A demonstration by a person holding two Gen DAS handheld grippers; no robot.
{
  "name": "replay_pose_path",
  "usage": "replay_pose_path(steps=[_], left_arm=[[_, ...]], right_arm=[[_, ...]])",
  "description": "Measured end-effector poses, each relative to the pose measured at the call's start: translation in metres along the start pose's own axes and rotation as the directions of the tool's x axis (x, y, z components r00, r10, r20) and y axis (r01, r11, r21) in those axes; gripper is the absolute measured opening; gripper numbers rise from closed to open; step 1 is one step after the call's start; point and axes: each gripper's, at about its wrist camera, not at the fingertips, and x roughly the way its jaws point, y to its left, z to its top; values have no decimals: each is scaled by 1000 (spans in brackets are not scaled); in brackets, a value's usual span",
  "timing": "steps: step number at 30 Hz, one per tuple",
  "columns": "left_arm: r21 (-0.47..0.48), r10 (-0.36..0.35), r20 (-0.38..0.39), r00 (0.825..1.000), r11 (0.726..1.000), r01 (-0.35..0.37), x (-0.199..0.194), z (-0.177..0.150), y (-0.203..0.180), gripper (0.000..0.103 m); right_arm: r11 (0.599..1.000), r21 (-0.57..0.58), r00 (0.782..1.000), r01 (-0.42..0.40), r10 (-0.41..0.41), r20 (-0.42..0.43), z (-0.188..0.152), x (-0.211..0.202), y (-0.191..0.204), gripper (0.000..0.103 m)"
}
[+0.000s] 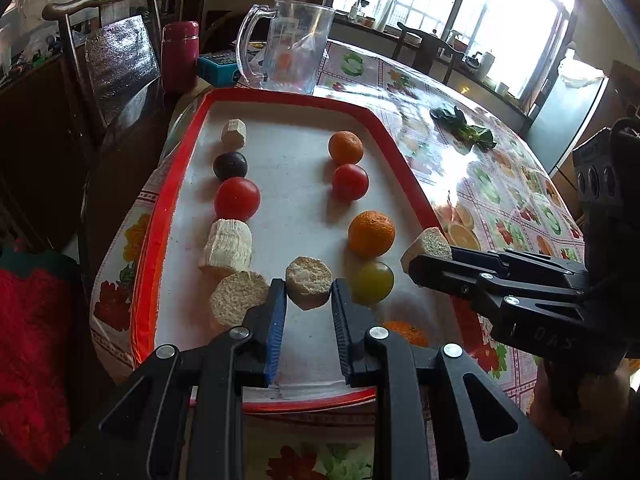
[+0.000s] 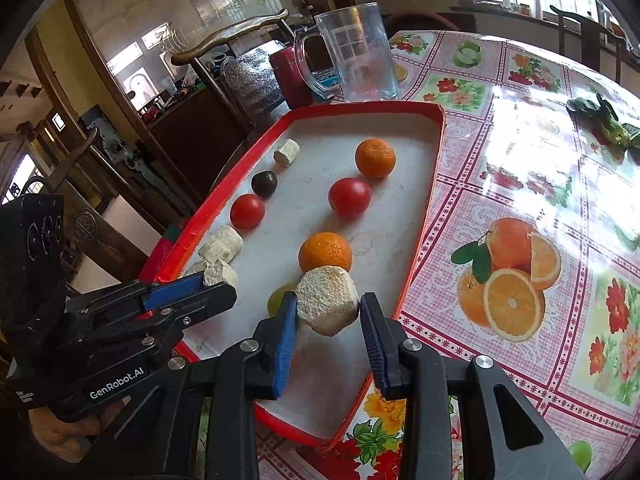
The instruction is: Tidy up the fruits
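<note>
Nearest my left gripper (image 1: 309, 300), a pale cut chunk (image 1: 309, 287) sits squarely between my jaws, its flat face up; they bracket it closely, though I cannot tell if the pads truly bite. My right gripper (image 2: 328, 320) carries another chunk (image 2: 328, 299) above the red tray (image 1: 384, 128), left pad touching, right jaw apparently just clear. Beyond these jaws an orange (image 2: 325, 253) and green tomato (image 1: 373, 282) crowd close; the left-side row looks the likely target.
</note>
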Motion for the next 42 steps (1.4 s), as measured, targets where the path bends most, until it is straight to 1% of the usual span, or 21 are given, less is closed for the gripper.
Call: replay_pose_path(steps=[4,5,7,8,9,11,21,23,25,29,31,32,33,34,35,38,40,42], left_arm=[[-1,4,-5,1000,1000,-4,1,0,0,21],[-1,7,-7,1000,1000,-7,1,0,0,21],[-3,10,-9,1000,1000,-10,0,0,0,24],[-3,13,-10,1000,1000,-13,-1,0,0,30],[-1,26,-8,1000,1000,-26,-2,0,-1,38],[7,55,2,998,998,-55,-4,-2,-2,47],[9,50,13,999,999,-50,-19,-7,0,48],[10,39,24,999,999,-39,-24,-7,0,48],[17,34,31,999,999,-34,-28,-8,-1,48],[47,45,44,998,998,-47,-37,-11,-3,56],[77,54,50,997,995,-57,-42,-14,-5,57],[93,55,54,997,994,-60,-44,-15,-7,59],[111,56,60,997,992,-63,-48,-17,-9,65],[128,57,71,996,990,-66,-51,-19,-10,68],[145,57,83,995,987,-69,-56,-21,-12,73],[186,48,106,993,980,-67,-66,-24,-16,75],[205,46,111,993,976,-68,-70,-26,-17,76],[219,47,117,992,973,-72,-74,-26,-18,82]], right_arm=[[1000,7,1000,-6,6,-3,0,-1,-1,34],[1000,7,1000,-9,9,-2,0,-2,-1,35],[1000,7,1000,-13,13,4,0,-4,-1,39],[1000,6,1000,-15,15,6,0,-5,0,41],[1000,4,1000,-17,17,8,0,-7,0,43],[1000,2,1000,-13,13,17,0,-10,0,44],[1000,-20,999,-17,18,39,-1,-29,1,46],[999,-39,999,-17,19,44,-2,-34,2,50],[998,-64,999,-10,14,53,-2,-40,4,55],[993,-116,998,-2,10,62,-1,-50,7,62],[990,-143,998,-1,9,59,-1,-53,8,68],[987,-159,998,-2,11,58,0,-55,8,69],[985,-174,998,-4,14,55,0,-57,8,72],[982,-189,999,-8,18,51,0,-59,9,76],[979,-206,999,-12,22,47,0,-61,10,77],[964,-266,999,-23,32,31,0,-67,13,83],[951,-309,999,-22,33,31,-2,-72,17,89],[933,-360,999,-20,34,31,-4,-77,22,91]])
